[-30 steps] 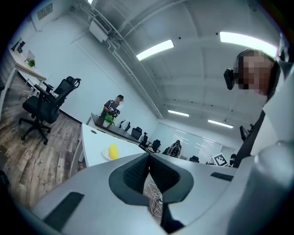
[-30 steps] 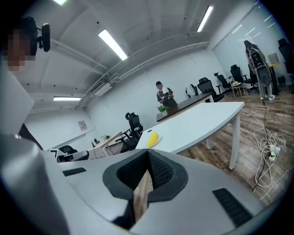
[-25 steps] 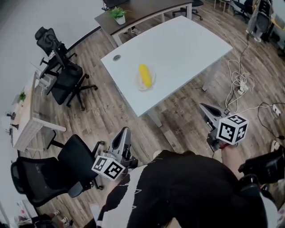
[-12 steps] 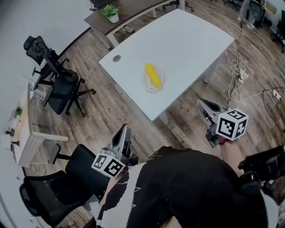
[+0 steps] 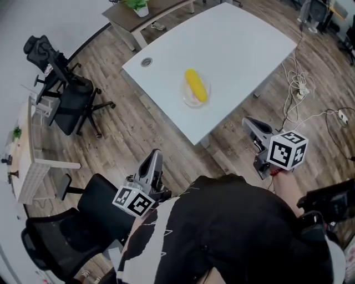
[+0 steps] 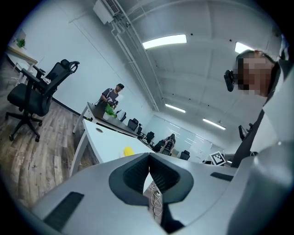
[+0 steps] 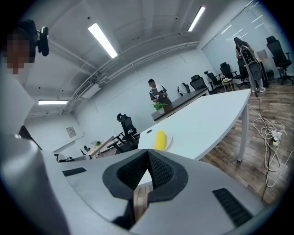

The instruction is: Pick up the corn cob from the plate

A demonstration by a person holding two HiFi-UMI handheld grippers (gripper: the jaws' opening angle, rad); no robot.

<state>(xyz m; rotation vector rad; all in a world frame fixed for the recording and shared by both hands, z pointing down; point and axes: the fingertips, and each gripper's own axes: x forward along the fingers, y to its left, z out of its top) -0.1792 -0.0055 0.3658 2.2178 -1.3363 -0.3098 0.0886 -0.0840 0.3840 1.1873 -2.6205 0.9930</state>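
Corn cob (image 5: pixel 196 85) lying on plate (image 5: pixel 187 98) – table (image 5: pixel 244 44)

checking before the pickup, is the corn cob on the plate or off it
On the plate: the corn cob lies on the plate on the white table, untouched.

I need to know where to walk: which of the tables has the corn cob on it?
The big white table in the middle; the corn cob lies on a plate there. The dark wooden desk beyond it carries a potted plant.
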